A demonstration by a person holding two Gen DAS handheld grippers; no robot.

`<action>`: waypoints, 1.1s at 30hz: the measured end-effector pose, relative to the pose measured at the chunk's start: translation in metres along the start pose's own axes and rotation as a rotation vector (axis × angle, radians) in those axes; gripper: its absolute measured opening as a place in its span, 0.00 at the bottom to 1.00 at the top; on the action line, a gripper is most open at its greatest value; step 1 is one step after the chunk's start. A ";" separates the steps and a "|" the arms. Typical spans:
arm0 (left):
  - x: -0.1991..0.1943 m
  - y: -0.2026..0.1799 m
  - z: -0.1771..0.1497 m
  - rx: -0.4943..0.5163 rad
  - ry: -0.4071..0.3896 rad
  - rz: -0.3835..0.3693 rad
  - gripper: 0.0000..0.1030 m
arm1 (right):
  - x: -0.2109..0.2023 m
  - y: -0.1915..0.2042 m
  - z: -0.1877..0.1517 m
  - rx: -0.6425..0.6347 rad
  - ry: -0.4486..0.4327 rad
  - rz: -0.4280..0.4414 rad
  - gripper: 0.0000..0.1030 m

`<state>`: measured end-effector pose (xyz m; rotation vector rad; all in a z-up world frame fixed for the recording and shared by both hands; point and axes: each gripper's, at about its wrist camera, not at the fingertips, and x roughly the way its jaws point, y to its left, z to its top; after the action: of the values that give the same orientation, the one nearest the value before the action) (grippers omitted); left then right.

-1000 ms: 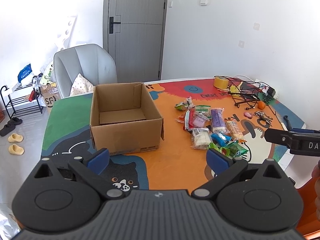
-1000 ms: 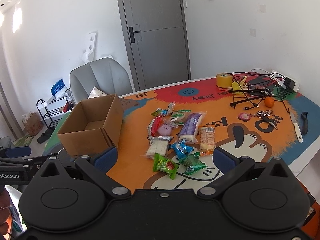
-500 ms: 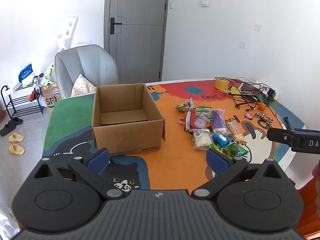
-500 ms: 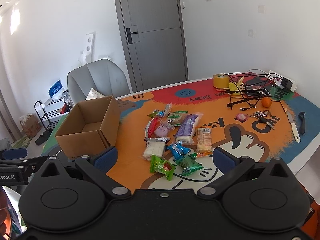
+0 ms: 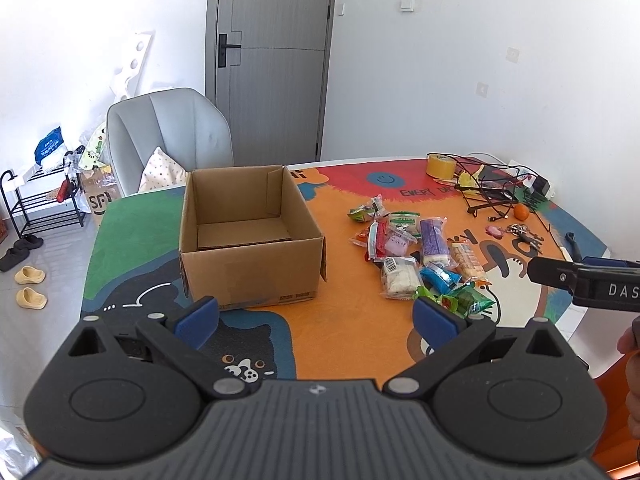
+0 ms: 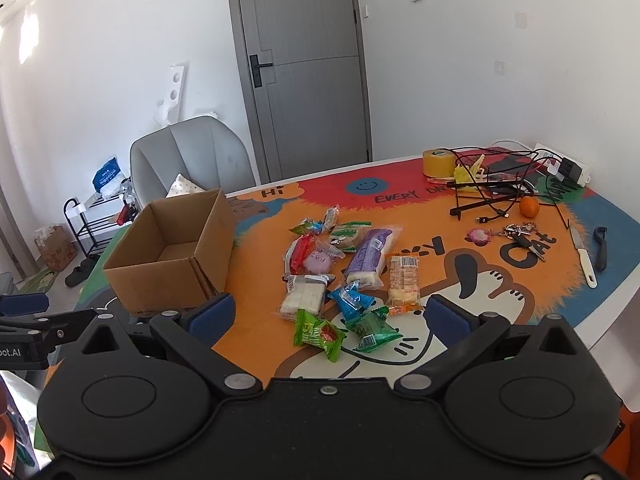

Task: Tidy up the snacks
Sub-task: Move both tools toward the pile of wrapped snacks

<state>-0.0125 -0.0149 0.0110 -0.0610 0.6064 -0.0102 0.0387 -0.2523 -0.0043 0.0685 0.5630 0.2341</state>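
Note:
An empty brown cardboard box stands open on the colourful table mat. To its right lies a loose pile of several wrapped snacks: a purple pack, a red one, blue and green packets at the near edge. My left gripper hovers open just short of the box's near side, holding nothing. My right gripper is open above the near green packets, apart from them. Each gripper's body shows at the edge of the other's view.
At the table's far right sit a yellow tape roll, a black wire rack with cables, an orange, keys, a knife. A grey chair stands behind the box, a shoe rack on the floor left.
Both views have shifted slightly: the snacks and box sit a little lower and nearer in the right wrist view. Both grippers stay open and empty.

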 end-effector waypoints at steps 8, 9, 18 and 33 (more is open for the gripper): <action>0.008 0.000 0.000 -0.019 -0.025 0.013 0.99 | 0.010 -0.005 -0.003 0.006 -0.001 -0.008 1.00; 0.009 0.000 0.000 -0.019 -0.028 0.017 0.99 | 0.012 -0.006 -0.005 0.007 0.001 -0.012 1.00; 0.033 -0.012 -0.004 -0.018 0.003 -0.026 0.99 | 0.034 -0.015 -0.014 0.016 0.029 -0.017 1.00; 0.081 -0.042 -0.010 -0.012 0.034 -0.085 0.99 | 0.065 -0.039 -0.025 -0.009 0.014 0.048 1.00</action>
<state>0.0487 -0.0592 -0.0403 -0.0988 0.6374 -0.0903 0.0866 -0.2751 -0.0640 0.0713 0.5744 0.2840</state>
